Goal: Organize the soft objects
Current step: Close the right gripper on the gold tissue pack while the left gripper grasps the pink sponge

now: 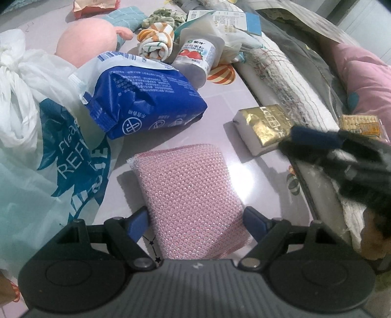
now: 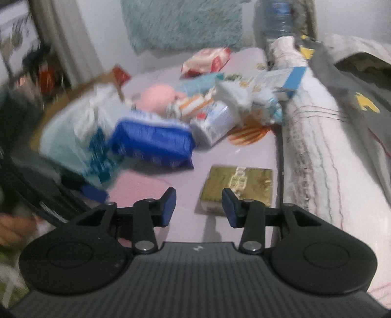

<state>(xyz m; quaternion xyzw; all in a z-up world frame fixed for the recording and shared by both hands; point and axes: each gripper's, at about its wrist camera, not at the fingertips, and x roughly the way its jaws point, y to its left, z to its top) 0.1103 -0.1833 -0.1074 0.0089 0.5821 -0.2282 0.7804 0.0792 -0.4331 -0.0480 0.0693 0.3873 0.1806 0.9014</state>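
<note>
A pink mesh scrubbing sponge [image 1: 193,195] lies on the lilac table [image 1: 220,102]. My left gripper [image 1: 195,221] is open, its blue pads [image 1: 138,220] on either side of the sponge's near end; whether they touch it I cannot tell. My right gripper [image 2: 199,206] is open and empty, just in front of a gold-wrapped white block [image 2: 238,187], which also shows in the left wrist view [image 1: 264,127]. The right gripper appears at the right of the left wrist view [image 1: 342,156]. The sponge shows blurred in the right wrist view [image 2: 139,193].
A blue tissue pack [image 1: 144,97], a white and teal plastic bag [image 1: 36,146], a pink plush [image 1: 85,46], a rolled orange-striped towel [image 1: 156,41], a teal cloth [image 1: 122,19], a yoghurt bottle [image 1: 193,58] and a cracker pack [image 1: 361,127] crowd the table. Rolled bedding [image 2: 317,151] lines the right edge.
</note>
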